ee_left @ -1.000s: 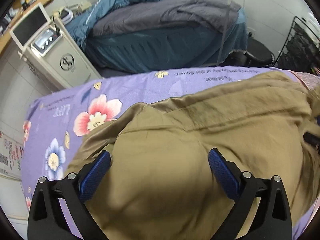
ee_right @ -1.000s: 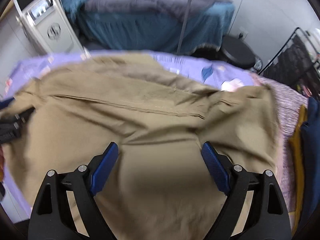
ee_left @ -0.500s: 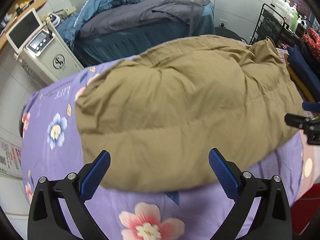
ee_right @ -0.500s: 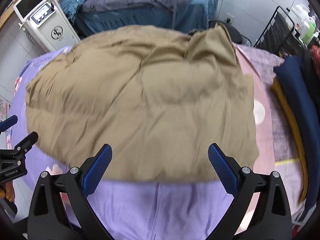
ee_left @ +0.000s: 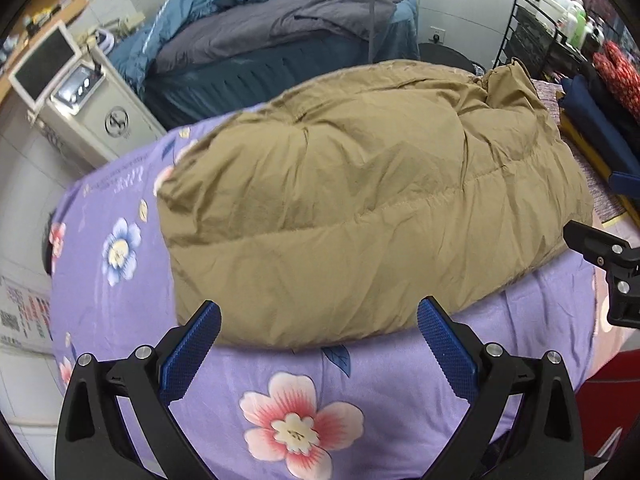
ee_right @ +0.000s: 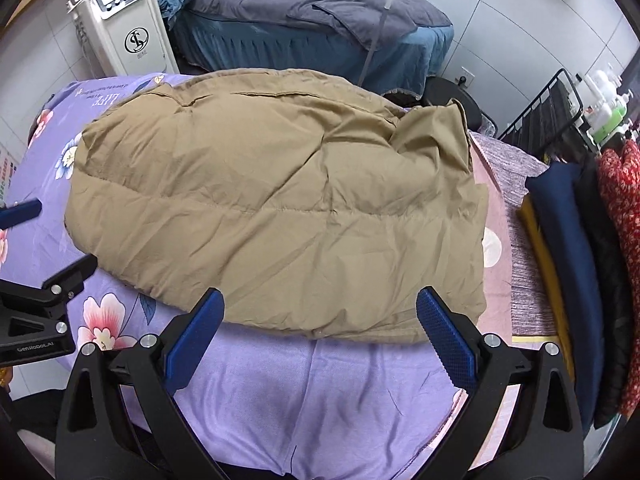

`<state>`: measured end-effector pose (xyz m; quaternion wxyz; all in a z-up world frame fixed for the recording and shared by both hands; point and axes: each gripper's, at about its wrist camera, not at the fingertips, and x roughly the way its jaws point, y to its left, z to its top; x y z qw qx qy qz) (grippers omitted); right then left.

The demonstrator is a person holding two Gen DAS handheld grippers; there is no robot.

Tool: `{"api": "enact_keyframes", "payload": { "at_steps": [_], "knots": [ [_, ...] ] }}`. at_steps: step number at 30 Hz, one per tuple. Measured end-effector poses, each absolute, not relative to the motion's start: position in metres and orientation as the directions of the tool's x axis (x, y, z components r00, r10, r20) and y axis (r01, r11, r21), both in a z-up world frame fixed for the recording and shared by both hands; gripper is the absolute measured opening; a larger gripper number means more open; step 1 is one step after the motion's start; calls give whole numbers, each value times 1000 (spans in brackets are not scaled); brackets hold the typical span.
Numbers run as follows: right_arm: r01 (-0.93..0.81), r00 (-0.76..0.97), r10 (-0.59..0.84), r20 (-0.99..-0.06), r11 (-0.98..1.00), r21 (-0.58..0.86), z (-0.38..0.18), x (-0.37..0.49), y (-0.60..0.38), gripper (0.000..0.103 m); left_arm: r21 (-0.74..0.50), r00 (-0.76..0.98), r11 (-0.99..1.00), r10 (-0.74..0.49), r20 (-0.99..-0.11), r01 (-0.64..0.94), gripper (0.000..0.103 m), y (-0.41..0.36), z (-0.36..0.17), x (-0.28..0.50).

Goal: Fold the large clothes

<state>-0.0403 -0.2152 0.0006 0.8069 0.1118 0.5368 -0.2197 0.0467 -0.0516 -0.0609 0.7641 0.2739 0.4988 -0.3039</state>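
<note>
Both my grippers, left (ee_left: pixel 318 334) and right (ee_right: pixel 320 322), released, fingers wide, nothing between. Tan padded jacket (ee_right: pixel 280 200) at 12 o'clock on purple floral counter (ee_right: pixel 340 400).

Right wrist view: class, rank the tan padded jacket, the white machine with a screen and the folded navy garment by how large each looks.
1. tan padded jacket, clearly largest
2. and 3. folded navy garment and white machine: alike; the machine stands farther off, so unranked

Tan quilted jacket (ee_right: pixel 276 208) on a lilac sheet (ee_left: pixel 120 300) printed with pink and blue flowers. Blue pads on black grippers. Navy, mustard and red-floral clothes (ee_right: pixel 580 264) stacked right; teal bed (ee_right: pixel 304 36), grey blanket.
</note>
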Motion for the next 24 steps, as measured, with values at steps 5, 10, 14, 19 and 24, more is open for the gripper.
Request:
{"api": "enact_keyframes", "payload": {
  "at_steps": [5,10,14,19,24],
  "knots": [
    [485,320,-217,-922,874,-37,2,-39,-215,95,30,233,717,-186,-954,697,97,-42,-67,54],
    [497,314,-198,-929,868,-17,-2,-42,-217,95,67,269,718,-171,-948,693,97,-39,-65,52],
    [495,297,-196,-934,869,-25,-7,-41,-217,95,37,233,737,-166,-958,675,97,-37,-70,57],
    [495,293,-191,-937,869,-22,-8,-39,-218,95,46,236,743,-152,-960,668,97,-37,-73,57],
    [490,288,-189,-939,871,-26,-9,-36,-218,95,90,263,727,-127,-956,680,97,-39,-73,53]
  ]
}}
